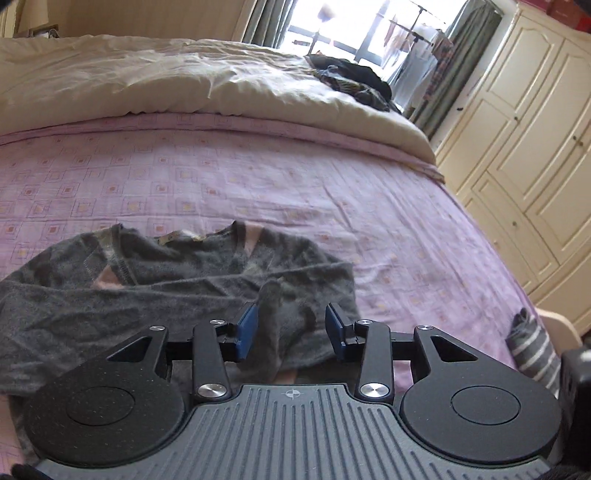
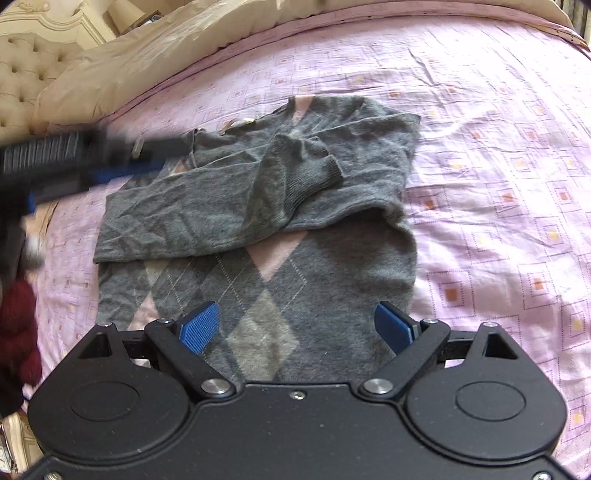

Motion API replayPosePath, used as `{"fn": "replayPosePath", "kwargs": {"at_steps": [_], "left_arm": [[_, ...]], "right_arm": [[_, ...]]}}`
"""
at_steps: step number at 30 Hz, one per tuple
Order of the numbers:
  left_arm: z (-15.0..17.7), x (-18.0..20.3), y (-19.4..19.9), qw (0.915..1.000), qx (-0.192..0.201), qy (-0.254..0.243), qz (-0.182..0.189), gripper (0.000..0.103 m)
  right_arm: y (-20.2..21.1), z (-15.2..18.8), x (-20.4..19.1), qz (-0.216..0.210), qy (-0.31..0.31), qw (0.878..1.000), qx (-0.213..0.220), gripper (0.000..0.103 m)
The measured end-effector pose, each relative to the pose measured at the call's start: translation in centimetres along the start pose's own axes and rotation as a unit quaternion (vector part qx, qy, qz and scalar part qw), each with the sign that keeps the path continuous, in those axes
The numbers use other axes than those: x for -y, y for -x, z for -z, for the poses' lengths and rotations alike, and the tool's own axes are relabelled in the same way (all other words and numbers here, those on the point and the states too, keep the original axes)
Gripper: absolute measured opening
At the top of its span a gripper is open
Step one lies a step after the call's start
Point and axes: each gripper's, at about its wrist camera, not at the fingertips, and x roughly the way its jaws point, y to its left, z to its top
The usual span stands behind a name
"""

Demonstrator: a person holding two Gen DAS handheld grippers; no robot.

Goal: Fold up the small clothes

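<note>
Presently: grey argyle sweater (image 2: 258, 229) laid on bed (image 2: 498, 147), sleeves folded across. Left hand-held gripper (image 1: 291, 328) parted around cuff; right hand-held gripper (image 2: 295, 328) wide, empty. Hem fold judged next.

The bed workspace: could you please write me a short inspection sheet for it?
Surface: pink patterned bedsheet, wrinkled.
Job's things: grey argyle sweater lying flat, both sleeves folded across the chest.
Clutter: dark clothes pile on the cream duvet; striped garment at the bed edge.
Grippers: left tongs open, a sleeve fold between them; right tongs open above the hem.
Cables: nothing seen.
Surroundings: cream wardrobe, curtained window.
</note>
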Motion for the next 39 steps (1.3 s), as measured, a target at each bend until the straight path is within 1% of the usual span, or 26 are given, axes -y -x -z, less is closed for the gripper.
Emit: {"fn": "replayPosePath", "kwargs": {"at_steps": [2,4,7,9,10,11,12,13,16,20,23,27,28,32,33,35,36,37,39], "left_arm": [[1.4,-1.1,0.0,0.9993,-0.022,-0.009,-0.029,0.039],[2.6,-2.8,0.2,0.9974,-0.044,-0.006,-0.056,0.039],[4.0,-6.4,0.9,0.9923,-0.071,0.028,-0.098,0.039],[4.4,-8.7,1.5,0.9886,-0.074,0.054,-0.119,0.039],[4.4,-9.7,1.8,0.987,-0.074,0.063,-0.128,0.039],[4.3,-10.5,2.0,0.9855,-0.073,0.069,-0.137,0.039],[4.1,-11.3,2.2,0.9841,-0.071,0.074,-0.145,0.039],[3.8,-12.0,2.3,0.9829,-0.069,0.078,-0.152,0.039],[2.8,-13.7,2.1,0.9812,-0.061,0.085,-0.162,0.04],[1.7,-15.1,0.4,0.9807,-0.065,0.077,-0.168,0.041],[1.5,-16.0,-1.4,0.9795,-0.08,0.079,-0.167,0.041],[2.5,-17.7,-3.6,0.9715,-0.122,0.115,-0.168,0.042],[2.7,-17.8,-3.5,0.9726,-0.114,0.118,-0.165,0.044],[2.6,-17.9,-3.7,0.9726,-0.12,0.126,-0.154,0.053],[2.5,-17.9,-3.8,0.9727,-0.123,0.124,-0.153,0.054],[2.5,-17.8,-4.0,0.9728,-0.124,0.123,-0.152,0.059],[2.6,-17.7,-4.0,0.9727,-0.123,0.124,-0.152,0.06],[2.4,-17.7,-4.1,0.9726,-0.123,0.126,-0.152,0.063],[2.5,-17.5,-4.2,0.9723,-0.123,0.125,-0.155,0.065]], "right_arm": [[-0.1,-0.6,0.0,0.003,0.001,1.0,0.006,0.092],[-0.2,-1.4,0.0,0.005,0.006,1.0,0.013,0.092],[-0.5,-2.8,-0.2,0.009,0.021,0.999,0.023,0.092],[-1.0,-3.8,-0.4,0.011,0.035,0.999,0.026,0.089],[-1.3,-4.3,-0.5,0.015,0.042,0.999,0.028,0.081],[-1.6,-4.9,-0.6,0.02,0.047,0.998,0.029,0.076],[-1.8,-5.4,-0.6,0.025,0.052,0.998,0.029,0.067],[-2.2,-5.9,-0.7,0.03,0.056,0.998,0.028,0.064],[-3.2,-7.2,-0.7,0.041,0.063,0.997,0.032,0.064],[-4.5,-9.0,-0.4,0.043,0.063,0.996,0.037,0.064],[-5.9,-10.1,-0.2,0.045,0.066,0.996,0.032,0.065],[-8.3,-10.9,0.3,0.042,0.064,0.997,0.014,0.065],[-8.8,-11.1,0.3,0.041,0.064,0.997,0.009,0.065],[-10.5,-11.2,0.4,0.037,0.066,0.997,-0.011,0.065],[-10.8,-11.2,0.4,0.035,0.064,0.997,-0.015,0.062],[-11.0,-11.1,0.2,0.029,0.062,0.997,-0.022,0.034],[-10.8,-11.1,0.2,0.026,0.06,0.998,-0.023,0.014],[-10.3,-11.0,0.1,0.025,0.058,0.998,-0.02,0.014],[-8.9,-10.8,0.3,0.018,0.053,0.998,-0.008,0.014]]}}
